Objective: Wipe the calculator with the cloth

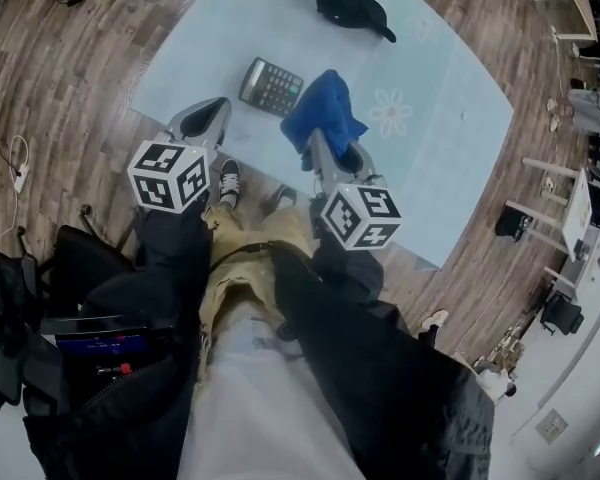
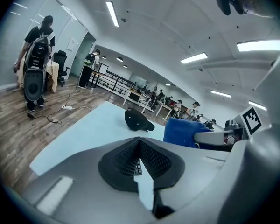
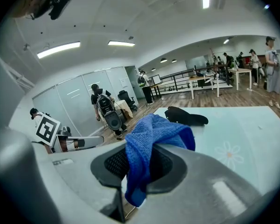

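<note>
My right claw [image 3: 139, 163], clamped on the blue cloth [image 3: 155, 130], should lay it flat on the calculator [image 1: 271, 86] just ahead-left, pressing lightly.

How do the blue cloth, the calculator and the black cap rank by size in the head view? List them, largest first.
1. blue cloth, held in the right gripper, likely nearer the camera.
2. black cap, nearly the cloth's size; their order is unsure.
3. calculator, clearly smallest.

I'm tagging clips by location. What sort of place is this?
Most likely an open-plan office or lab. It has rows of desks across a wide room, ceiling strip lights and glass partitions.
</note>
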A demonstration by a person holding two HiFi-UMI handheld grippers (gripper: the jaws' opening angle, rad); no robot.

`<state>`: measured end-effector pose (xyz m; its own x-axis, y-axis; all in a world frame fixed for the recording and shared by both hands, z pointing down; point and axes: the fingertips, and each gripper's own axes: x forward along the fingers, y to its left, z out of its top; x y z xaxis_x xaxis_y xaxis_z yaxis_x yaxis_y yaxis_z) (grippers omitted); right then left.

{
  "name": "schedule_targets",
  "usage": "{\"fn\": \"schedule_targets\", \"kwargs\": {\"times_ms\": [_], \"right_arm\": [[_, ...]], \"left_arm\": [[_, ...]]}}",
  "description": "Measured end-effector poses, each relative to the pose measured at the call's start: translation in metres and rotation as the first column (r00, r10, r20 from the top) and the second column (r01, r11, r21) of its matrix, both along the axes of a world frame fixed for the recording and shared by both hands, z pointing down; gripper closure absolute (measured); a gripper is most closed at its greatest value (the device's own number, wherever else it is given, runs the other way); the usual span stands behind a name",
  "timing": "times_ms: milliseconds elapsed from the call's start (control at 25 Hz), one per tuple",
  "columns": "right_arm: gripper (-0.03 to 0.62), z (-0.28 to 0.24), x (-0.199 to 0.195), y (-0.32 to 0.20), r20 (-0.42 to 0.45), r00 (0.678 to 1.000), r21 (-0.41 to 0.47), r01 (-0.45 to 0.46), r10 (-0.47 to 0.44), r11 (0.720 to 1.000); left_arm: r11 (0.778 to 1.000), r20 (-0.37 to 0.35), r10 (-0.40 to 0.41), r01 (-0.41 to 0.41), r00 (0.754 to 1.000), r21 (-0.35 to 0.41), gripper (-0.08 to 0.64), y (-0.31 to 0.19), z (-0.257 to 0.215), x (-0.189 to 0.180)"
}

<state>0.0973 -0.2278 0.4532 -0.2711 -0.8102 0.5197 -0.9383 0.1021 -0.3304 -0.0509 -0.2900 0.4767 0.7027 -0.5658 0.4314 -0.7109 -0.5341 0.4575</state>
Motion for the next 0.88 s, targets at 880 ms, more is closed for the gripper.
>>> {"fn": "schedule_targets", "kwargs": {"times_ms": [880], "right_arm": [[0.514,0.102,0.037,-0.047,-0.019,0.986,-0.186,0.157,-0.163,0.970]], "left_arm": [[0.963,0.206,-0.073,0.123,0.976,-0.240,0.560,0.007,0.116,0.015]]}}
